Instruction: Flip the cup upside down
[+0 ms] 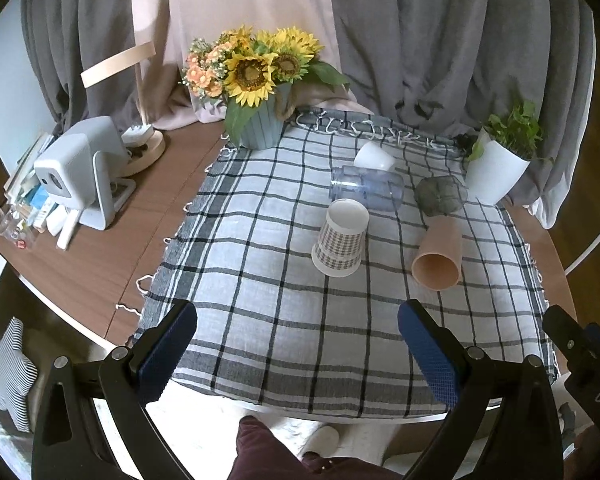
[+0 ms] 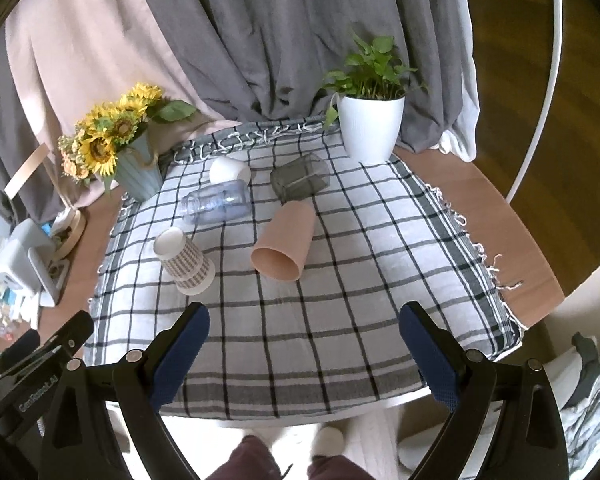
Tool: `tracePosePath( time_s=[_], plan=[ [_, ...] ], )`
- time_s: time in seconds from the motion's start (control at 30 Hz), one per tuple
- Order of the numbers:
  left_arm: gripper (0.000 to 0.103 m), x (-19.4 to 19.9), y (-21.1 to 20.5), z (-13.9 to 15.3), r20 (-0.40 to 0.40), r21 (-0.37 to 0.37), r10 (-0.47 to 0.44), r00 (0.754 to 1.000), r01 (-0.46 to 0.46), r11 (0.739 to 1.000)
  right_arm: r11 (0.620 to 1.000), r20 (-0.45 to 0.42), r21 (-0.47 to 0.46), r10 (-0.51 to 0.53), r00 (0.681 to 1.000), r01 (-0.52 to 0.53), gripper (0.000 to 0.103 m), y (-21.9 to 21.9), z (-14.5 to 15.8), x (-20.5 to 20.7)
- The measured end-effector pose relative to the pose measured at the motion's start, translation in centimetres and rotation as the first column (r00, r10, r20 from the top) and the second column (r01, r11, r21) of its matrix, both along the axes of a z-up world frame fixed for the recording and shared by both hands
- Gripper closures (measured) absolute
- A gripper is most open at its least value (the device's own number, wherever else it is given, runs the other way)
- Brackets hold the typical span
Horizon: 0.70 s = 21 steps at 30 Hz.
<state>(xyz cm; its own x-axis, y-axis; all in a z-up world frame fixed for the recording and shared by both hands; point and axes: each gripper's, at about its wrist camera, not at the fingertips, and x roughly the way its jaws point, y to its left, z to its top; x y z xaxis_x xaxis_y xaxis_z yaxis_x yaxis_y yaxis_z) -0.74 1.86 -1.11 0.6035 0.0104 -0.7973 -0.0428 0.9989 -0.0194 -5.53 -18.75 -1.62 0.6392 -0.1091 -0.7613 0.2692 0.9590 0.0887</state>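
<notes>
The near half of the checked cloth (image 2: 300,344) lies bare. Farther in, the paper cup (image 2: 185,262), pink cup (image 2: 284,242), clear jar (image 2: 216,202), grey glass (image 2: 300,178) and white cup (image 2: 228,171) crowd together, with narrow gaps between them.

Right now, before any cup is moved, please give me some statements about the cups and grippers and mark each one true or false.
1. The checked cup stands mouth down on the cloth. True.
2. The pink cup stands upright. False: it lies on its side, mouth toward the cameras.
3. The left gripper is open and holds nothing. True.
4. The right gripper is shut on the clear jar. False: it is open, and the jar lies apart on the cloth.
5. The white pot holds a green plant. True.
</notes>
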Motion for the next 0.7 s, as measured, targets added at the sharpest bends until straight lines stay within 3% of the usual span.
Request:
tracePosePath(
  time_s=[0.7],
  plan=[
    [0.0,-0.05,0.31,0.31,0.004,0.016,0.004,1.0,-0.004,1.0,1.0,0.013,-0.011,0.014,1.0,-0.014,0.007,0.59,0.29,-0.21]
  ],
)
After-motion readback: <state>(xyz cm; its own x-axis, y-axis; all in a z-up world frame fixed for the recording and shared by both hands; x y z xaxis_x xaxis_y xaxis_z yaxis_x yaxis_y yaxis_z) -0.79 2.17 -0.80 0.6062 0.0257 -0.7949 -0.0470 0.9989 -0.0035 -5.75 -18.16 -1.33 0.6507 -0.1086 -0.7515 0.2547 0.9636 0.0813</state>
